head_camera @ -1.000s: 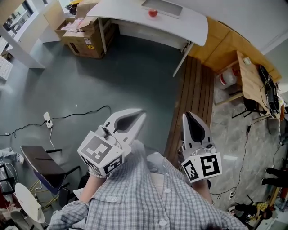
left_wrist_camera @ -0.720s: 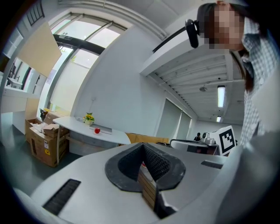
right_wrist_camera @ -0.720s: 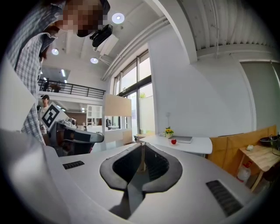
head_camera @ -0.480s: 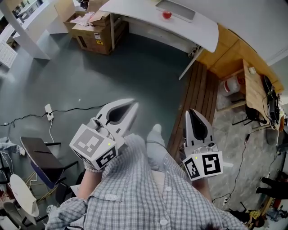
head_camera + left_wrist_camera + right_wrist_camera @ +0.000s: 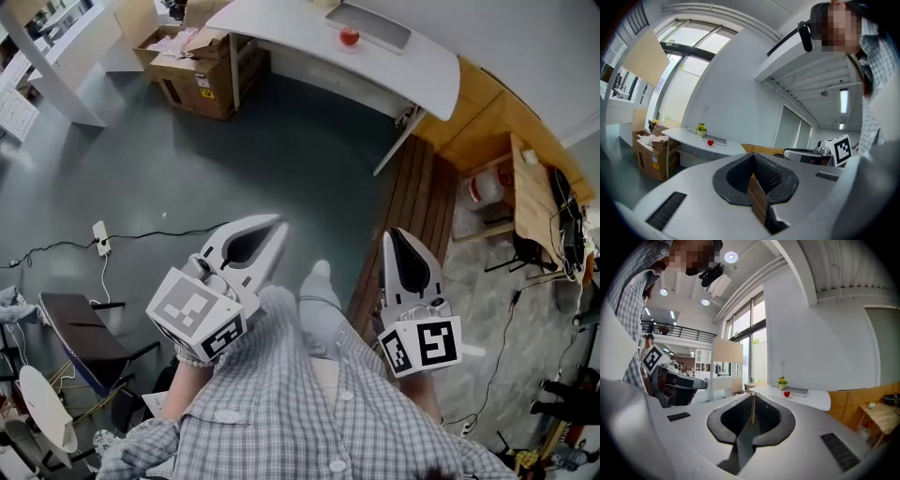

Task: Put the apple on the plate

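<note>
A small red apple (image 5: 349, 37) sits far off on a long white table (image 5: 281, 23), next to a grey laptop (image 5: 372, 24). What lies under the apple is too small to tell. It also shows as a red dot in the left gripper view, apple (image 5: 710, 142), and in the right gripper view, apple (image 5: 787, 393). My left gripper (image 5: 277, 225) and right gripper (image 5: 392, 235) are held near my body over the floor, well short of the table. Both are shut with nothing between their jaws, as the left gripper (image 5: 752, 157) and right gripper (image 5: 753, 396) show.
Open cardboard boxes (image 5: 197, 56) stand under the table's left end. A raised wooden platform (image 5: 412, 197) runs along the right, with a small wooden table (image 5: 534, 183) beyond it. A cable and power strip (image 5: 98, 249) lie on the grey floor at left, near a dark chair (image 5: 84, 337).
The table and apple have slid right and slightly lower in the head view. My left gripper has swung a little. A foot now shows between the grippers.
</note>
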Available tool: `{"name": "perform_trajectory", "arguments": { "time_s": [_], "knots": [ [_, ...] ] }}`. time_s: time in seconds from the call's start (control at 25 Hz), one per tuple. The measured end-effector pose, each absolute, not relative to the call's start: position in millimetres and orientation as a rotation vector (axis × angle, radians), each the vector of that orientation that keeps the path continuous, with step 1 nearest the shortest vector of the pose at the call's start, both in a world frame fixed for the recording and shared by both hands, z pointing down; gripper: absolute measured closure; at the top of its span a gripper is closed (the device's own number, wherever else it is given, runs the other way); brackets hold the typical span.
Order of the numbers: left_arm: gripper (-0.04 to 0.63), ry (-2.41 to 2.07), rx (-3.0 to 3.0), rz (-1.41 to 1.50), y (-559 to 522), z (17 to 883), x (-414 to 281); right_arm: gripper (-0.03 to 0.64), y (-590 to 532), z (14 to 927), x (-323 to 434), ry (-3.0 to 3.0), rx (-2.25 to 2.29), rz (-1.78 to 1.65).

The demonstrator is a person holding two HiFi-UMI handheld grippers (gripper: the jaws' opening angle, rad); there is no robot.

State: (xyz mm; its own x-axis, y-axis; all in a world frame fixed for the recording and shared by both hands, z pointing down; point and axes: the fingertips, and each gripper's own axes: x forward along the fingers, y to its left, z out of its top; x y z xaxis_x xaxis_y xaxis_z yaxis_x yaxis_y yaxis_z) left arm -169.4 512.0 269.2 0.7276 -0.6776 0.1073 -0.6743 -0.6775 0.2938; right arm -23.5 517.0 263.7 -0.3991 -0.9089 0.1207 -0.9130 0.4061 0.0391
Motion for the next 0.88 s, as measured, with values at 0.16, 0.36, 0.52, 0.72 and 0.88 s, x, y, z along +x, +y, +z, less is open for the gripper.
{"name": "perform_trajectory", "arguments": {
  "time_s": [0.16, 0.36, 0.52, 0.72, 0.88],
  "knots": [
    [0.586, -1.068, 2.605, -0.02, 492.0, 266.6, -153.8, 0.583, 492.9, 266.6, -11.0, -2.536, 1.612, 0.054],
    [0.586, -1.101, 2.597, -0.008, 457.3, 263.3, -126.8, 0.583, 453.7, 266.9, 17.4, -2.557, 1.595, 0.078],
    [0.586, -1.138, 2.606, 0.02, 435.5, 256.6, -107.8, 0.583, 427.5, 266.0, 40.4, -2.567, 1.593, 0.067],
    [0.586, -1.194, 2.625, 0.02, 405.8, 243.8, -90.0, 0.583, 394.0, 260.2, 65.9, -2.598, 1.598, 0.062],
    [0.586, -1.227, 2.636, 0.022, 387.2, 237.8, -76.1, 0.583, 368.5, 260.5, 78.6, -2.634, 1.579, 0.053]
  ]
}}
